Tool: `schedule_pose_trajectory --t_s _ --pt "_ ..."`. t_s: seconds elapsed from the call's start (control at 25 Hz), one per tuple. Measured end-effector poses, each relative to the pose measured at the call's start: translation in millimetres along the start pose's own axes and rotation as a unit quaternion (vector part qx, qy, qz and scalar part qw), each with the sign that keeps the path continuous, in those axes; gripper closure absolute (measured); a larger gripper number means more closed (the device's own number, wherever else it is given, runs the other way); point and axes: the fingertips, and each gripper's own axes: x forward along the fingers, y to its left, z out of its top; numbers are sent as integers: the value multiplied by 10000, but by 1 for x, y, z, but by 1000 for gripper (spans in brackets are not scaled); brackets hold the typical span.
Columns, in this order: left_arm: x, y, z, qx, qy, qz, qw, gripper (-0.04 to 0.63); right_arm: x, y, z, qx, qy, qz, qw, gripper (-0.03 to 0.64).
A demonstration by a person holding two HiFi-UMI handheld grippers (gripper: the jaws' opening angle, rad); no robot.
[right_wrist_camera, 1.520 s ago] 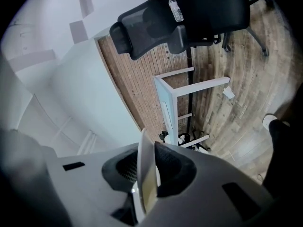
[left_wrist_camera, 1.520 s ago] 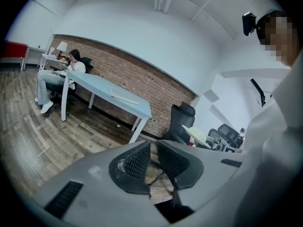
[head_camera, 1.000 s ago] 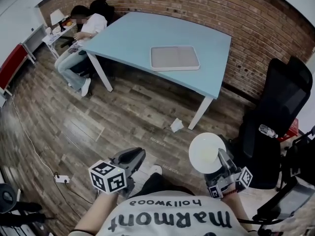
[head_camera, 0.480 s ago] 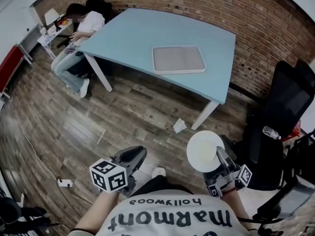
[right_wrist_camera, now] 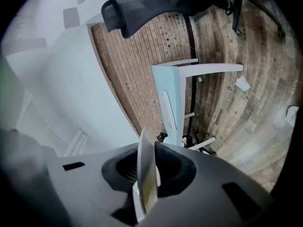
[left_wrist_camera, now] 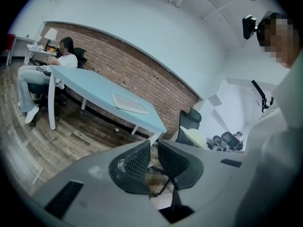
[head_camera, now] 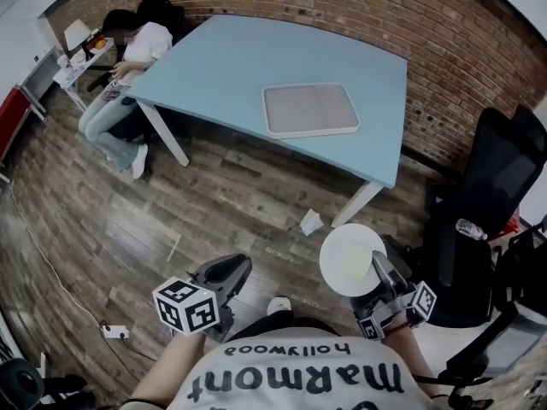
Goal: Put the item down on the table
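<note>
My right gripper (head_camera: 377,273) is shut on the rim of a white plate (head_camera: 351,260), held over the floor short of the table's near right leg. In the right gripper view the plate (right_wrist_camera: 147,174) shows edge-on, pinched between the jaws. The light blue table (head_camera: 231,67) stands ahead, with a grey tray (head_camera: 309,109) on its right half. My left gripper (head_camera: 226,273) hangs low at the left above the wooden floor. Its jaws stand nearly together, with only a thin gap and nothing between them (left_wrist_camera: 152,161).
A black office chair (head_camera: 491,195) stands at the right, close to the plate. A crumpled white scrap (head_camera: 309,222) lies on the floor by the table leg. A seated person (head_camera: 128,67) is at the table's far left corner. A power strip (head_camera: 114,332) and cable lie left.
The view has crept forward toward the table. The plate has drifted a little left and up in view, still held by the right gripper. The left gripper keeps its place.
</note>
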Motion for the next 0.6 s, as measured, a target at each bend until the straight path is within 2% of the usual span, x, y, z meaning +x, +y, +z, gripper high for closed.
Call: schedule_pose_trajectory --t_s 0.2,0.6 --pt "13 9 21 123 -70 -131 9998 543 10 11 3 -122 -103 64 9999 572" --pt "29 25 43 99 -94 -289 9995 543 39 18 13 -240 -183 126 9995 572"
